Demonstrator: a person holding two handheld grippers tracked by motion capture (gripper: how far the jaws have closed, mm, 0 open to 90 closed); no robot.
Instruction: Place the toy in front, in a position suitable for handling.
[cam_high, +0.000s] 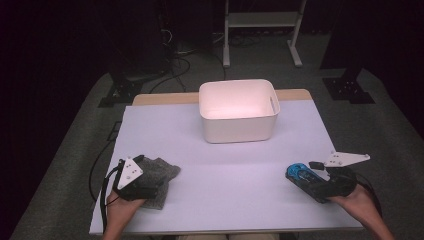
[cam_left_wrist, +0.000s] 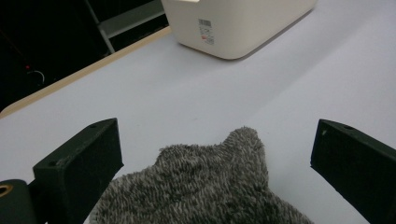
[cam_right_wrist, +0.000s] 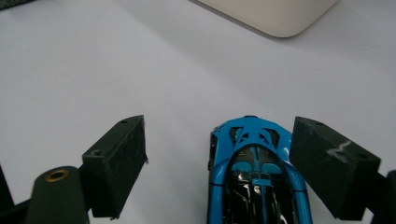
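Note:
A grey fuzzy cloth (cam_high: 161, 176) lies crumpled at the table's front left. My left gripper (cam_high: 146, 172) stands open over it, and in the left gripper view the cloth (cam_left_wrist: 205, 186) lies between the two wide-apart jaws. A small blue toy car (cam_high: 300, 174) sits at the front right. My right gripper (cam_high: 306, 172) is open around it; in the right gripper view the car (cam_right_wrist: 254, 172) rests on the table close against the right-hand jaw, with a wide gap to the other jaw.
A white plastic bin (cam_high: 238, 110) stands empty at the middle back of the pale table (cam_high: 225, 165). Its side carries a barcode label (cam_left_wrist: 206, 31). A white frame (cam_high: 260, 22) and dark stands rise from the floor behind the table.

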